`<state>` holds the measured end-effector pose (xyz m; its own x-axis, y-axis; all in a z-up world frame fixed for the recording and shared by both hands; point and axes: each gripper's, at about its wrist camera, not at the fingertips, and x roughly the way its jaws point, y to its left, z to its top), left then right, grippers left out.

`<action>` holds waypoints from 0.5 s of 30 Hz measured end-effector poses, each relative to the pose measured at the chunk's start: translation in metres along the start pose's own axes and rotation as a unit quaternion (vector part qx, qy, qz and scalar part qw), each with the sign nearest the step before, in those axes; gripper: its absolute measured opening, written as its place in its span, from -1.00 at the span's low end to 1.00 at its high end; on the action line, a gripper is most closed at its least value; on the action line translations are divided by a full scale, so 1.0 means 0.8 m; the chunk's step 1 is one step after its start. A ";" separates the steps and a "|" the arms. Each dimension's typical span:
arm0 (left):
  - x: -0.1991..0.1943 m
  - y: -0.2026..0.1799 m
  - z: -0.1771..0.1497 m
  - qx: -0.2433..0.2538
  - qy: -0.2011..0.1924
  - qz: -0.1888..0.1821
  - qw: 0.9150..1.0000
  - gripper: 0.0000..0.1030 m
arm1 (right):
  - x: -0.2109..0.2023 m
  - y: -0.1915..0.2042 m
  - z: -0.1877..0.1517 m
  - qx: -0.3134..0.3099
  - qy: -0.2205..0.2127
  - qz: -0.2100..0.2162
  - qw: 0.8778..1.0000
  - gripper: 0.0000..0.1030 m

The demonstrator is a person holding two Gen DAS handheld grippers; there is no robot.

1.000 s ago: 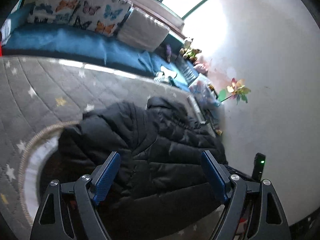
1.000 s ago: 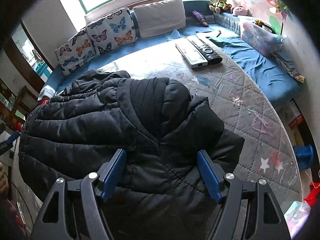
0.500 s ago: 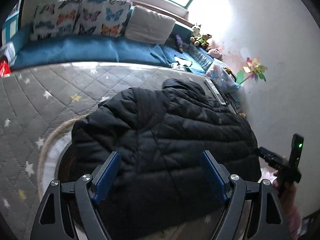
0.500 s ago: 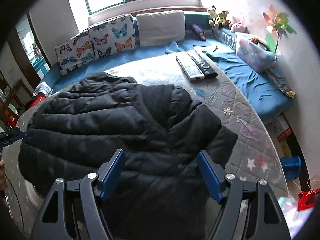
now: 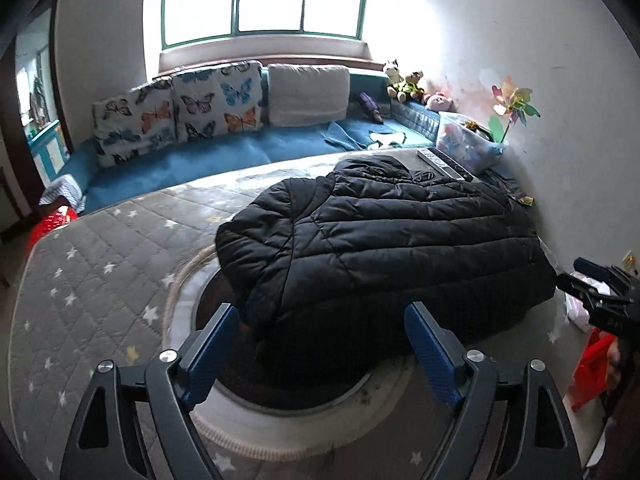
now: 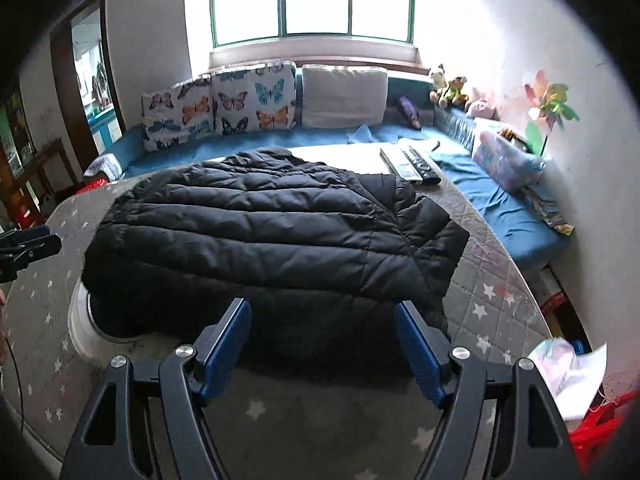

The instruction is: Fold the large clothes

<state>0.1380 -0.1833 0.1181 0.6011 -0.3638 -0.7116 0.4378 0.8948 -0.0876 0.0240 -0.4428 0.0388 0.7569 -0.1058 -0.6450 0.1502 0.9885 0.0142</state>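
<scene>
On top of the grey star-print mattress [image 5: 100,264] sits one black puffer jacket [image 5: 384,248], folded into a bulky lump and partly covering a round white-rimmed thing [image 5: 304,412] underneath. Left gripper [image 5: 320,344] hangs above the near edge of the jacket with its blue pads wide apart and opening a bit more, nothing between them, not touching anything. Right gripper [image 6: 324,340] is also spread wide over the jacket's near edge, empty, no contact as far as I can see. Counting stuff: two butterfly cushions [image 6: 224,108], one plain white cushion [image 6: 344,96], two remotes or keyboards [image 6: 408,160] side by side beyond the jacket, one pinwheel [image 6: 552,108], a few plush toys [image 6: 448,84] in the corner. Can't read any labels or writing anywhere, too small and blurry.
</scene>
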 end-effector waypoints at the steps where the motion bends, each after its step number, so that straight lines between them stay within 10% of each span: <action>1: -0.007 0.000 -0.006 -0.002 -0.003 0.001 1.000 0.81 | -0.006 0.005 -0.006 0.002 -0.008 -0.001 1.000 0.58; 15: -0.077 -0.008 -0.074 0.013 -0.032 0.018 0.999 0.85 | -0.052 0.080 -0.062 -0.024 -0.054 -0.032 0.998 0.58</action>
<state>0.0584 -0.1516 0.1214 0.6579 -0.3488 -0.6675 0.4327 0.9005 -0.0441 -0.0296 -0.3698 0.0291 0.8115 -0.1771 -0.5568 0.1714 0.9832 -0.0628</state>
